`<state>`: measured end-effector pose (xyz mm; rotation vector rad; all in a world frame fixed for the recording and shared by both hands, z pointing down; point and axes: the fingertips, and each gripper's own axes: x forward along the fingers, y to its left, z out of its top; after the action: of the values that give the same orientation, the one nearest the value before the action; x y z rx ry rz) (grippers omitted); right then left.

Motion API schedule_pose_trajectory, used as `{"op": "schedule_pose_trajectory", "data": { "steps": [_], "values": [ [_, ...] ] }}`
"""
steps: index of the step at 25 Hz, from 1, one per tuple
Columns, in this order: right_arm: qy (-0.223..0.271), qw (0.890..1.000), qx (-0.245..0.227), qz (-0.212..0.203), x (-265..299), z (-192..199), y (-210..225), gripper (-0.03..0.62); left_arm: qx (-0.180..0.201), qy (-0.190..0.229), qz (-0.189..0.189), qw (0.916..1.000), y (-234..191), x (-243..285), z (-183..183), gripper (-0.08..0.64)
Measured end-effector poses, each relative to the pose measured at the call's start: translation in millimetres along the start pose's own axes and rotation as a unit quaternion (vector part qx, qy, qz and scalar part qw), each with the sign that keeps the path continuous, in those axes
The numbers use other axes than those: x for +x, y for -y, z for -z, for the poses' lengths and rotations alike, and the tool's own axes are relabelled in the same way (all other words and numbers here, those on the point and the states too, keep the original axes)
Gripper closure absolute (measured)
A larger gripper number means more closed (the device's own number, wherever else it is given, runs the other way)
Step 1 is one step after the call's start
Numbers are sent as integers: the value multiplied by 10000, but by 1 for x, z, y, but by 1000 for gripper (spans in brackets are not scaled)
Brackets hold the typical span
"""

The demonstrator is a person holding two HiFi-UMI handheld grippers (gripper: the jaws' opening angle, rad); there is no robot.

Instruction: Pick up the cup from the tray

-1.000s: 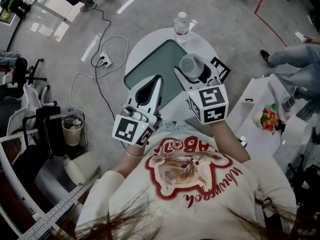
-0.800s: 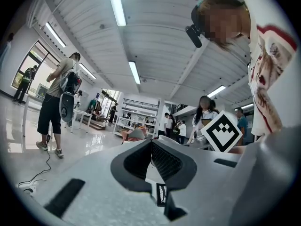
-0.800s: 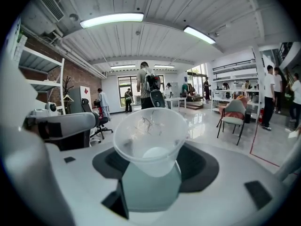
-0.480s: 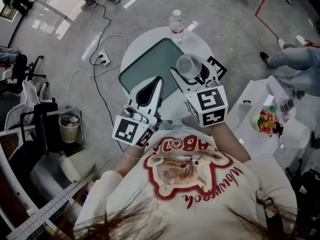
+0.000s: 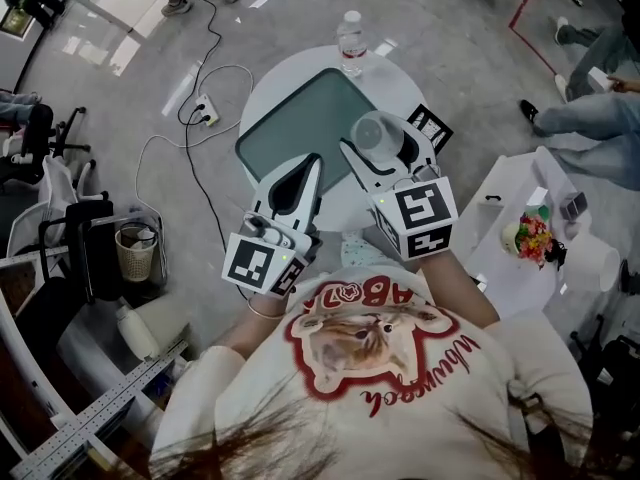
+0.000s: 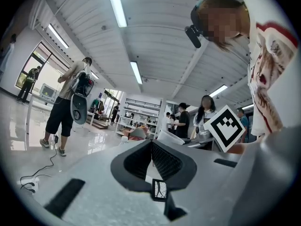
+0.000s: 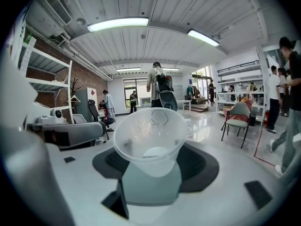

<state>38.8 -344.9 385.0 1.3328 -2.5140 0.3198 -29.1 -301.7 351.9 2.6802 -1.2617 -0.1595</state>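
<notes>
A clear plastic cup (image 5: pixel 372 131) is clamped between the jaws of my right gripper (image 5: pixel 378 140), lifted above the right edge of the grey-green tray (image 5: pixel 295 118) on the round white table (image 5: pixel 400 83). In the right gripper view the cup (image 7: pixel 149 136) fills the gap of the right gripper (image 7: pixel 153 150), its mouth facing the camera and nothing inside. My left gripper (image 5: pixel 308 168) hovers over the near edge of the tray, shut and holding nothing. In its own view the left gripper (image 6: pixel 151 147) shows its dark pads pressed together.
A water bottle (image 5: pixel 350 36) stands at the table's far edge. At the right is a white side table (image 5: pixel 500 238) with a colourful item (image 5: pixel 533 240). A power strip and cable (image 5: pixel 205 108) lie on the floor at the left, near a wastebasket (image 5: pixel 133 253). People stand around.
The cup stays held in my right gripper. Both grippers have barely moved; the table and tray have drifted slightly up and left in the head view.
</notes>
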Motion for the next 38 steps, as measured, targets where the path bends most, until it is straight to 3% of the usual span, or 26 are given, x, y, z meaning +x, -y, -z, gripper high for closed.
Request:
{"op": "schedule_pose_trajectory", "data": {
  "steps": [8, 22, 38],
  "values": [
    [80, 10000, -43, 1, -34, 7, -53, 290, 17, 63, -32, 10000, 16, -62, -1, 546],
    [313, 9994, -62, 111, -141, 39, -176, 290, 65, 100, 102, 9999, 82, -216, 3, 546],
    [482, 9984, -57, 305, -216, 57, -213, 290, 195, 166, 295, 9992, 138, -269, 2, 546]
  ]
}}
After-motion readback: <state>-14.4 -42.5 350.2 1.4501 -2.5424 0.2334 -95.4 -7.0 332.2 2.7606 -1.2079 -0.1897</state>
